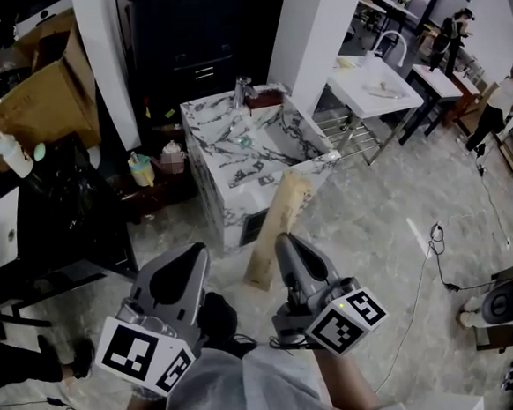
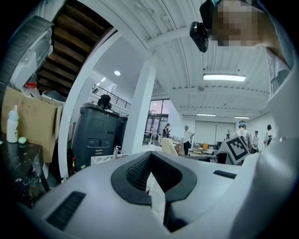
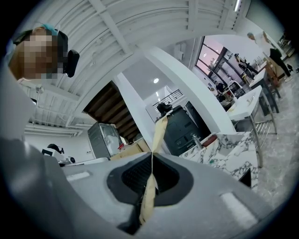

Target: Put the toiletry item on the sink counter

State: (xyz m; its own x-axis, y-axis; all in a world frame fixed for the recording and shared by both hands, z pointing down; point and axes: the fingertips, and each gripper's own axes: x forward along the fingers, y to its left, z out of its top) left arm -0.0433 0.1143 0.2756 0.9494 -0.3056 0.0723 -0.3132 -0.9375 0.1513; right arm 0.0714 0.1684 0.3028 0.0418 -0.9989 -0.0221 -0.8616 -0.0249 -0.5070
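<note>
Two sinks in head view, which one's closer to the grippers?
The white marble sink counter with dark veins, straight ahead; the plain white sink table stands farther off, upper right.

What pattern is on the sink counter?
The sink counter is white marble with dark grey veining, shown best in the head view.

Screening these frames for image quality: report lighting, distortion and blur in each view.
Head view: dim, upper left lost in shadow, marble sink counter lit and sharp. Left gripper view: heavy fisheye, black corners, ceiling light glares. Right gripper view: same fisheye, white pillar bows into an arc, tan packet in the right gripper reads clearly.
</note>
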